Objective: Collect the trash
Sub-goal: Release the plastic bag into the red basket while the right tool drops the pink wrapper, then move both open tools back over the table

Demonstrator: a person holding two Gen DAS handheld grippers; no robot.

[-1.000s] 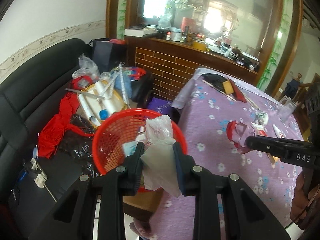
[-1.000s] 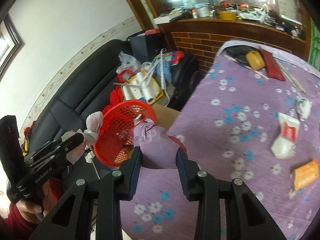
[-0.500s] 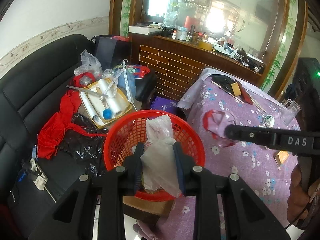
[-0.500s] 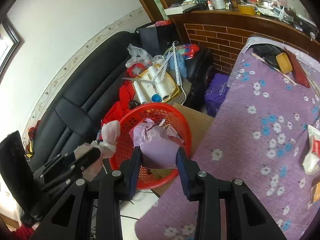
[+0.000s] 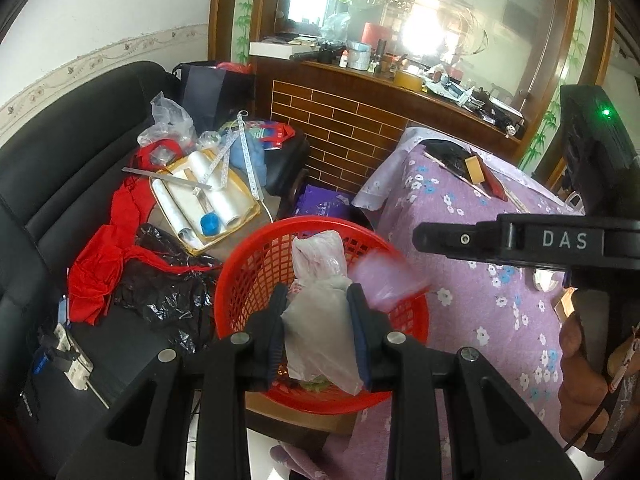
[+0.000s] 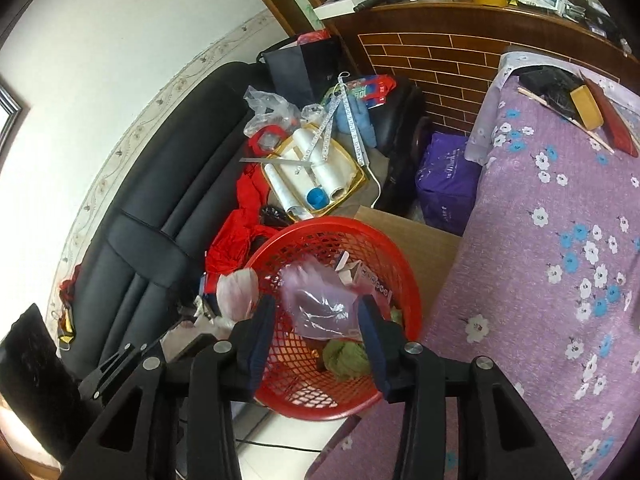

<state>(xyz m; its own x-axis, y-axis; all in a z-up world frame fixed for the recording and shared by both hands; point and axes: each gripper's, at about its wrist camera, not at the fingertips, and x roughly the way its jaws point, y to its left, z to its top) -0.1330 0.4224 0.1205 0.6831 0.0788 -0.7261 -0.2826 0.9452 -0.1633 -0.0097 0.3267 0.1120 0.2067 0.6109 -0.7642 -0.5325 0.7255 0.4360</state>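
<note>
A red mesh basket (image 5: 256,280) (image 6: 396,264) stands on a brown box between the sofa and the table, with some trash in it. My left gripper (image 5: 317,296) hangs over the basket's near side, shut on a whitish plastic bag (image 5: 320,316) that hangs down between its fingers. That bag (image 6: 236,292) also shows at the basket's left rim in the right wrist view. My right gripper (image 6: 317,305) (image 5: 420,236) is over the basket with its jaws opening. A crumpled purple plastic bag (image 6: 312,312) (image 5: 384,280) is blurred between them, loose of the pads.
A black sofa (image 5: 60,168) on the left carries a yellow tray of plastic rolls (image 5: 200,196), a red cloth (image 5: 100,264) and a black bag (image 5: 168,292). The table with the purple flowered cloth (image 6: 560,240) lies to the right. A brick-fronted counter (image 5: 352,120) stands behind.
Both grippers moved from the table edge to above the basket. The right gripper's jaws widened and the purple bag came loose and blurred. The left gripper kept its hold on the whitish bag.
</note>
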